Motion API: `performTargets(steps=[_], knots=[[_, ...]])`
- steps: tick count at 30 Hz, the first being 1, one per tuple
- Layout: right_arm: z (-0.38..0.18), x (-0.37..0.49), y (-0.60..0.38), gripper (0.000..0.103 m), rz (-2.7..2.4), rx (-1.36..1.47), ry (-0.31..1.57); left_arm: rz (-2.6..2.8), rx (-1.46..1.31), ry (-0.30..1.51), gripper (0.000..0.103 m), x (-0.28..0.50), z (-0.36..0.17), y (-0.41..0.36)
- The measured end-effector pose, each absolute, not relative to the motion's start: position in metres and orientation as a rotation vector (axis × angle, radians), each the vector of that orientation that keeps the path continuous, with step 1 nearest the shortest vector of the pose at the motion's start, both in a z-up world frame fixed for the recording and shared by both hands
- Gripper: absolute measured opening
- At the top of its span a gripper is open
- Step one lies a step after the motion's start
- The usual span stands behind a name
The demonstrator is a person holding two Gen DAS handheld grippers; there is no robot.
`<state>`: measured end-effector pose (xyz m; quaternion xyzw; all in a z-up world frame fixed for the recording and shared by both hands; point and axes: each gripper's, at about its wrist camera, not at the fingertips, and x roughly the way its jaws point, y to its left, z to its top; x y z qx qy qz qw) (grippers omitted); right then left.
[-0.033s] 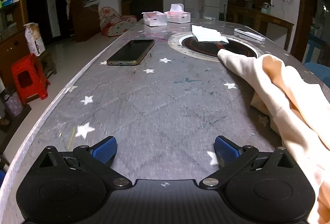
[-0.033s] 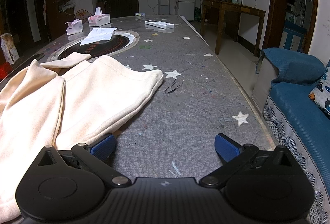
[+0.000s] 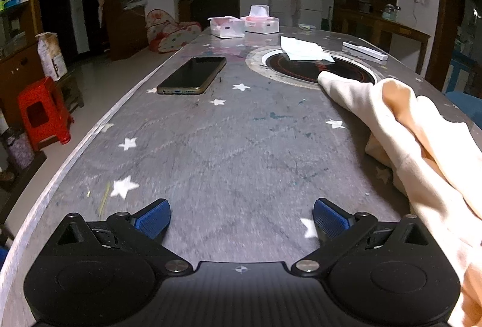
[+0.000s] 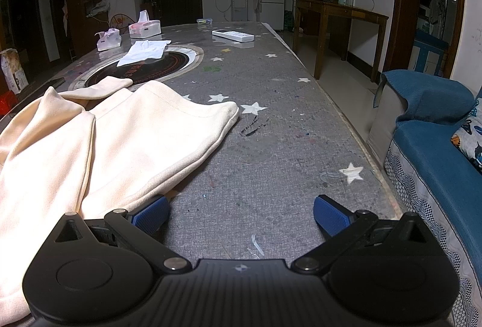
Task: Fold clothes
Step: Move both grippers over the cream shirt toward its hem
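Before the left gripper (image 3: 242, 218) the table (image 3: 229, 152) is bare for a long stretch. To its right the cloth (image 3: 421, 146) lies bunched and closes that side. Far ahead on the left lies a phone (image 3: 192, 75), and beyond it two tissue boxes (image 3: 244, 24).

Before the right gripper (image 4: 241, 214) the table is bare up to the far remote (image 4: 232, 35). On its left the cloth (image 4: 120, 140) blocks, touching the left finger (image 4: 150, 214). On the right, past the table edge, stands a sofa (image 4: 436, 146).
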<state>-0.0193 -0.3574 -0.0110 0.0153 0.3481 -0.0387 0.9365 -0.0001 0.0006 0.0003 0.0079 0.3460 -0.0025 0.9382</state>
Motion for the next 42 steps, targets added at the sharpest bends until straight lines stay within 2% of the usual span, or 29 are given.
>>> performTargets(steps=[5,8,20,42], knots=[[-0.010,-0.023,-0.354,0.103,-0.030,0.018,0.726,0.000,0.023,0.723,0.103,0.004,-0.003,-0.006],[-0.009,-0.036,-0.355,0.103,0.006,0.024,0.712,0.028,0.004,0.657,0.103,-0.036,-0.001,-0.012],[0.015,-0.090,-0.353,0.103,0.113,0.082,0.619,0.030,-0.080,0.708,0.103,-0.061,0.009,-0.021],[0.019,-0.127,-0.309,0.102,0.241,0.045,0.637,-0.064,-0.048,0.657,0.103,-0.098,0.038,-0.054]])
